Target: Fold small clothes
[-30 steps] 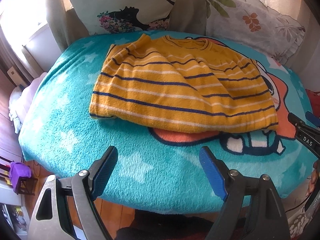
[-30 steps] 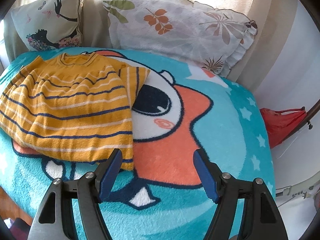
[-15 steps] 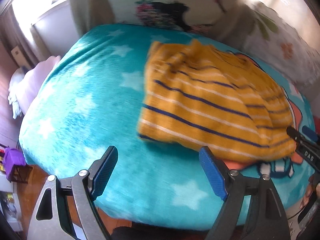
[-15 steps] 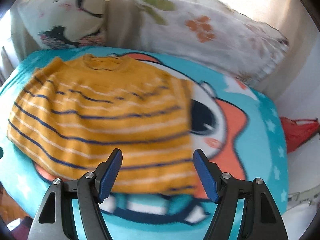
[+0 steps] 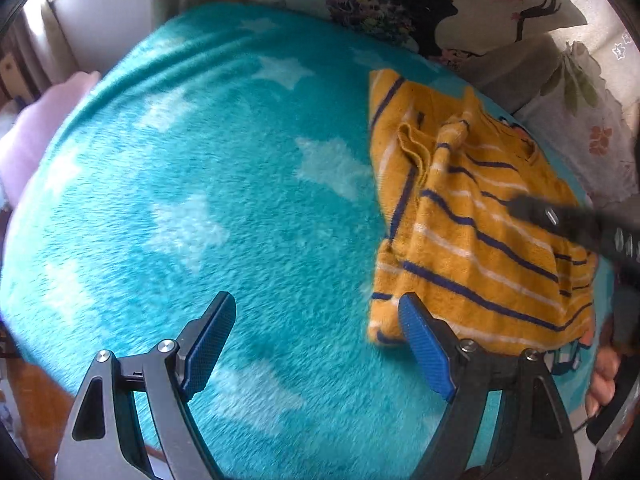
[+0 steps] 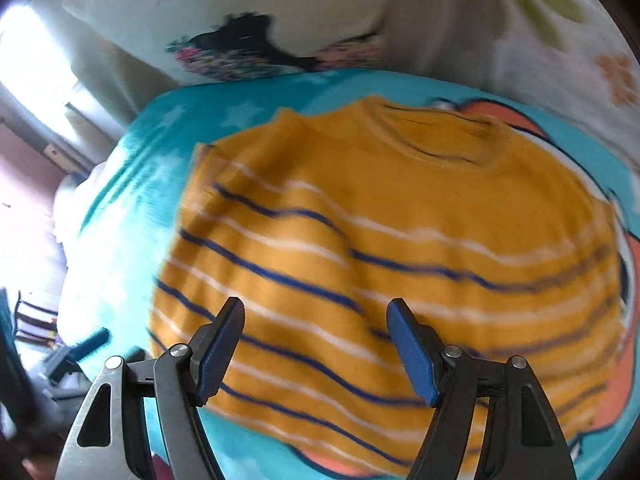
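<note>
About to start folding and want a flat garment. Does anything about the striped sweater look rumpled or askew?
Yes. In the left wrist view the yellow striped sweater is bunched along its left edge: a sleeve is crumpled and folded over the body instead of lying flat on the teal blanket.

- The teal blanket (image 5: 192,184) lies bare across the whole left half of the bed; a gripper could pass or land there freely.
- The yellow striped sweater (image 5: 472,240) covers the right side, its left edge bunched into a raised ridge.
- Pillows (image 5: 420,8) line the far edge and block any reach beyond it.
- In the left wrist view, the right gripper (image 5: 560,220) crosses above the sweater, barring the way from the right.
</note>
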`<state>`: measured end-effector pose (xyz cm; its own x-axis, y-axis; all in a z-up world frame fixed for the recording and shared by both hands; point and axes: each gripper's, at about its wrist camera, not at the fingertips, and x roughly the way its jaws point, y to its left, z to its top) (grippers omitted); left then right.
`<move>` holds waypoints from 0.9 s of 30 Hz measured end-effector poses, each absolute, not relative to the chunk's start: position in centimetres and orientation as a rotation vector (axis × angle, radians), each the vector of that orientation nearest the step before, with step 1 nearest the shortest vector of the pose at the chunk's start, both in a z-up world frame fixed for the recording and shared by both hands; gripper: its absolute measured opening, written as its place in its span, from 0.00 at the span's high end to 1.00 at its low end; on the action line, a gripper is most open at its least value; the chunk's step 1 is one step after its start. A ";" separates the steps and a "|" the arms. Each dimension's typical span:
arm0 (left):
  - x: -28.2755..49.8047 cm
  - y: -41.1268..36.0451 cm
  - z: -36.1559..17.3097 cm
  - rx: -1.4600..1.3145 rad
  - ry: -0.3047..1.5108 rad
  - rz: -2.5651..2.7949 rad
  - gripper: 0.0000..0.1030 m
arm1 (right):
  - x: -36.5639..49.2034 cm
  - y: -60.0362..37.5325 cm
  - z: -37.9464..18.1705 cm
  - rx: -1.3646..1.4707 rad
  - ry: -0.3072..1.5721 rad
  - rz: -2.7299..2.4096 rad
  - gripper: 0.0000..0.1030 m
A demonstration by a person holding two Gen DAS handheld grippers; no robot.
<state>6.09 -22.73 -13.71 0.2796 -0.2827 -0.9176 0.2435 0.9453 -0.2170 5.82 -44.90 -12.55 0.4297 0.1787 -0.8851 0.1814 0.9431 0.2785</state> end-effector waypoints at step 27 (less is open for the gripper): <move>8.2 -24.5 -16.4 -0.397 1.239 -0.670 0.40 | 19.2 -34.6 -16.5 0.079 1.343 0.028 0.09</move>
